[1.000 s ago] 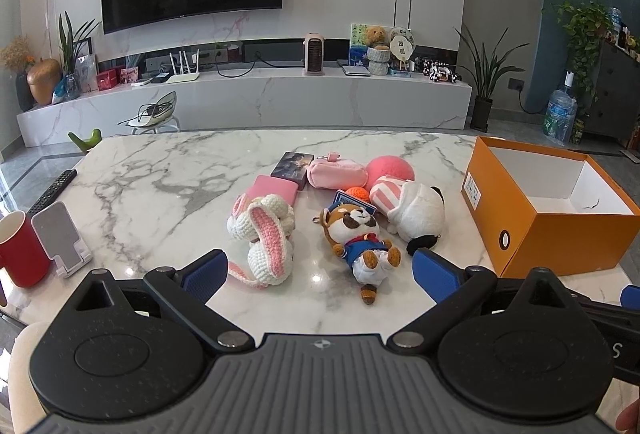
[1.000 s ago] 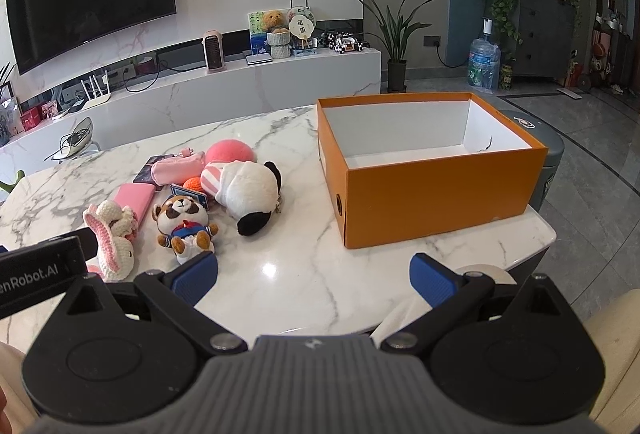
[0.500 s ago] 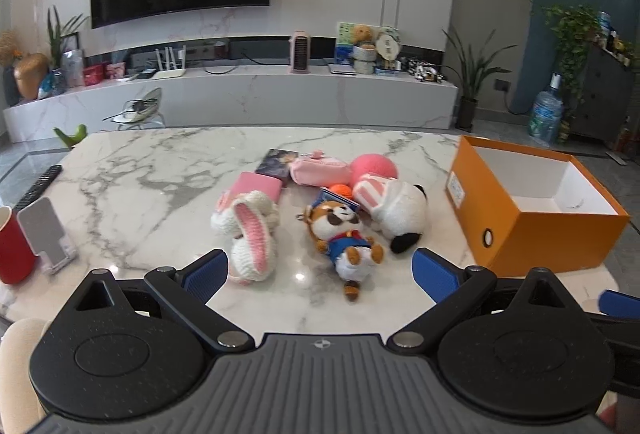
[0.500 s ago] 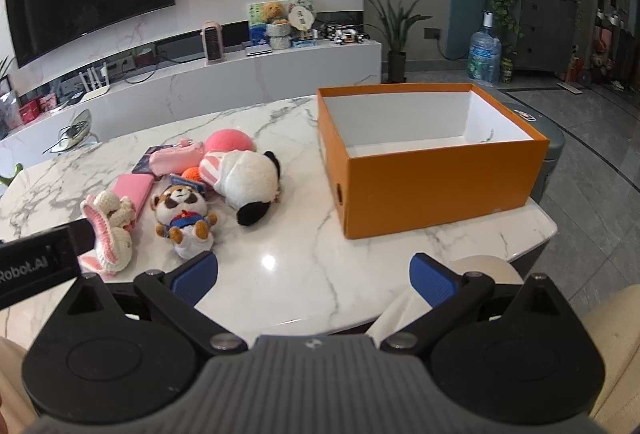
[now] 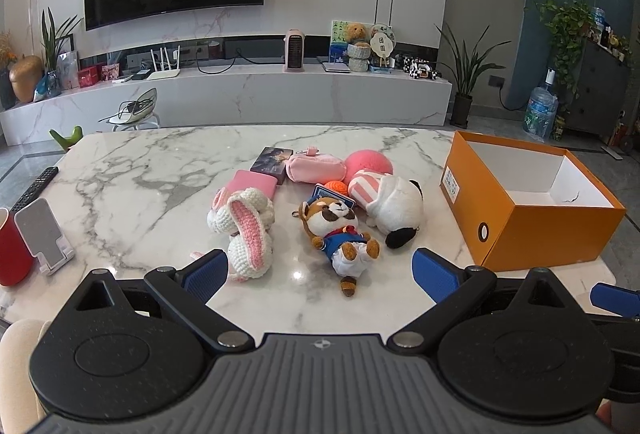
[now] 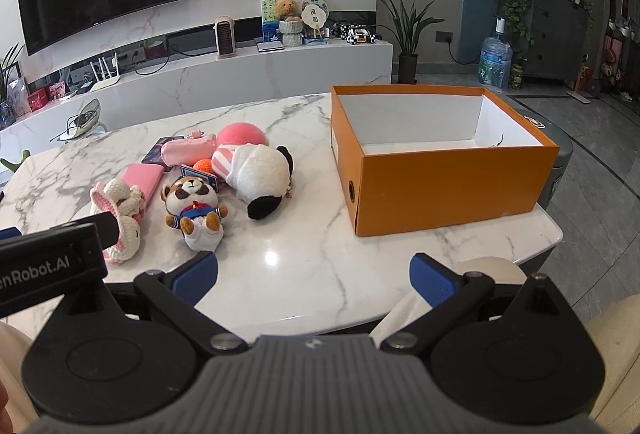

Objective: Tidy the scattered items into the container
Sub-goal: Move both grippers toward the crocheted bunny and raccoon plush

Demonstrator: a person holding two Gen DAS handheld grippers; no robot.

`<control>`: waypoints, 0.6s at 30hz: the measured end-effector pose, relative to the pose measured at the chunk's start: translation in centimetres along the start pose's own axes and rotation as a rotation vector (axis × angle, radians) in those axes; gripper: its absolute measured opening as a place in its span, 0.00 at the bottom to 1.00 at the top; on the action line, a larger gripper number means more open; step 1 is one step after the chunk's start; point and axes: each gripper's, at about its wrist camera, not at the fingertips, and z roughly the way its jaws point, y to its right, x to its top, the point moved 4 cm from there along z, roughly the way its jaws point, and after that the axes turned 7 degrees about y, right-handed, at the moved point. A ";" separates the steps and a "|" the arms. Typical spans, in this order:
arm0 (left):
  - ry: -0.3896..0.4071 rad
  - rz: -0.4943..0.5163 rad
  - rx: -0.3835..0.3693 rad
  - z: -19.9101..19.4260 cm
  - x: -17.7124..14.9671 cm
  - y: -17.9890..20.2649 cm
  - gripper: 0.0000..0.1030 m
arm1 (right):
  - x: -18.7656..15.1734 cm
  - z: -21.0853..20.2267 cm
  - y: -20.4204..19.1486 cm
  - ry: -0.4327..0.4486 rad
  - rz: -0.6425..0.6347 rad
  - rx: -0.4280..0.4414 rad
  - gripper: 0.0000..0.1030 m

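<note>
A: Left wrist view: the left gripper (image 5: 320, 272) hangs at the near table edge, jaws spread wide, nothing between them. The raccoon plush (image 5: 340, 232) lies just ahead on the marble table (image 5: 132, 185), with the crocheted bunny (image 5: 246, 230) beside it on the left.

B: And the right gripper (image 6: 312, 276)?

A: Also spread and empty, short of the orange box (image 6: 440, 169), which stands empty at the table's right end.

B: Advice for the pick?

A: Probably take the raccoon first; close across its torso, not the keyring loop. Lift clear of the box wall before release.
</note>
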 end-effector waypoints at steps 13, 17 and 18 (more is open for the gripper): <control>0.054 0.040 -0.056 -0.2 0.3 1.0 1.00 | 0.0 0.3 -0.1 0.009 -0.005 0.007 1.00; 0.045 0.016 -0.077 0.2 0.1 0.7 1.00 | 0.0 0.5 -0.1 0.015 -0.004 0.013 1.00; 0.048 0.014 -0.072 0.3 0.0 0.6 1.00 | 0.0 0.5 -0.2 0.015 -0.005 0.015 1.00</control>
